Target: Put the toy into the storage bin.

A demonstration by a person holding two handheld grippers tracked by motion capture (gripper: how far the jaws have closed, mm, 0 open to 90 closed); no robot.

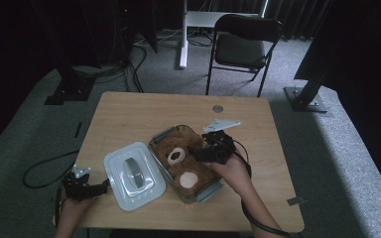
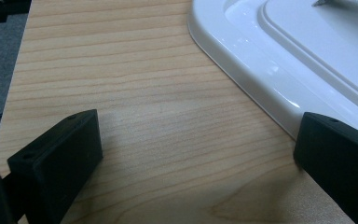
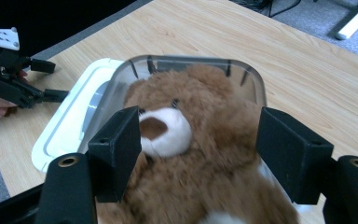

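teddy bear [image 1: 183, 166], brown and plush, lies on its back in the clear container [image 1: 161, 135] at the middle of the desk [image 1: 129, 111], beside the white lid [image 1: 133, 174]. it looks light, soft and squashy, unlikely to slip or break, so a pinch around the head or body fur should hold it. right hand-held gripper [image 3: 200, 154] hangs over it, jaws spread on either side of the head without pressing; left hand-held gripper [image 2: 196, 163] rests spread wide at the lid's edge.
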